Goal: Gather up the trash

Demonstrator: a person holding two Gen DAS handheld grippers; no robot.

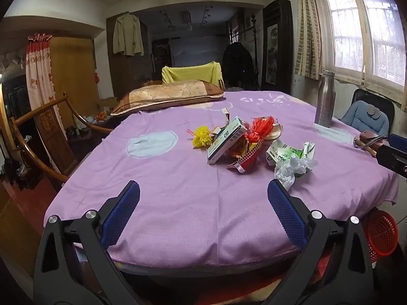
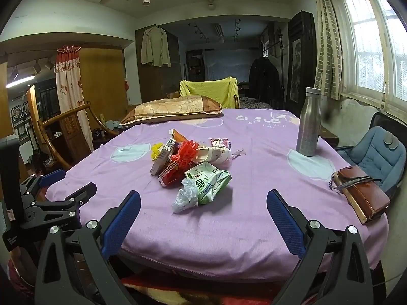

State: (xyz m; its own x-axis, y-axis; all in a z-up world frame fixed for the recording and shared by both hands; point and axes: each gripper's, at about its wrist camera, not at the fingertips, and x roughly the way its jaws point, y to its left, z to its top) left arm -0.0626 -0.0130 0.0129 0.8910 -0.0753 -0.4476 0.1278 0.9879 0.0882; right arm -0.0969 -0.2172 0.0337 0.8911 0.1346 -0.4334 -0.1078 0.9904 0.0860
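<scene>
A pile of trash lies mid-table on the purple cloth [image 1: 178, 203]: a yellow pompom [image 1: 202, 139], a white-green box [image 1: 225, 139], a red mesh bundle [image 1: 259, 129], a green-white wrapper [image 1: 287, 153] and crumpled white plastic [image 1: 292, 170]. In the right wrist view the same pile shows the wrapper [image 2: 208, 180], the white plastic [image 2: 185, 195], the red mesh [image 2: 185, 153] and the box [image 2: 164, 156]. My left gripper [image 1: 203, 195] is open and empty near the table's front edge. My right gripper [image 2: 203, 203] is open and empty, just short of the white plastic.
A steel bottle [image 2: 307, 122] stands at the right. A brown wallet [image 2: 361, 195] lies on the right edge. A pillow [image 2: 173, 110] lies at the back. A red basket [image 1: 381, 233] sits below the table's right corner. A wooden chair [image 1: 43, 137] stands left, a blue-cushioned chair [image 2: 376, 157] right.
</scene>
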